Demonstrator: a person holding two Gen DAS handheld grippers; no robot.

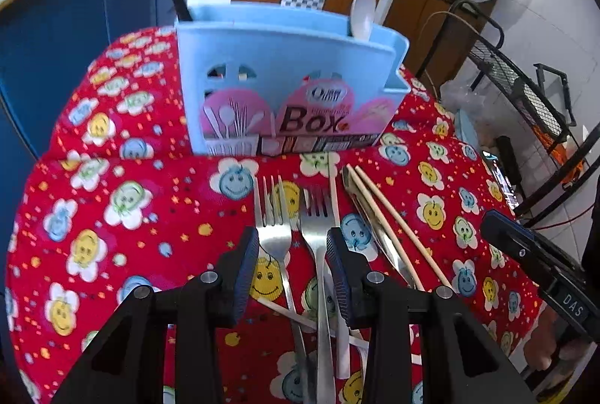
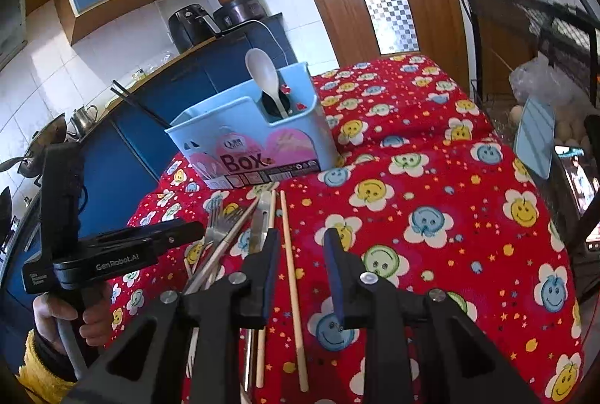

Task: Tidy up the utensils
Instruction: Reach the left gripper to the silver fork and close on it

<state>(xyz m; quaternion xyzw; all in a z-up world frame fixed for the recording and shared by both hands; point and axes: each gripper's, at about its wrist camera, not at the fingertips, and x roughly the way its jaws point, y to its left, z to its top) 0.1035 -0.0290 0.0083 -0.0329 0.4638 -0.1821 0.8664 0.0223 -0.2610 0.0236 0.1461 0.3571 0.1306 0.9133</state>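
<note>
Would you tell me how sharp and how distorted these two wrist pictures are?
Left wrist view: strong fisheye bending with dark corners; the blue utensil box is slightly blurred, the forks sharper. Right wrist view: same bending; door frame curved, daylight bright through the door glass, tablecloth crisp.

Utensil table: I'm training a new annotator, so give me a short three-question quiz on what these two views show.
1. True or false: the white spoon already stands in the blue utensil box.
2. What lies between the fingers of the left tongs? A) two metal forks B) a knife C) nothing
3. Fill in: the wooden chopstick between the fingers of the right tongs lies on the ____ tablecloth.

Key: 1 true; 2 A, the forks lie on the cloth and neither pad presses them; 3 red, smiley-flower patterned.
</note>
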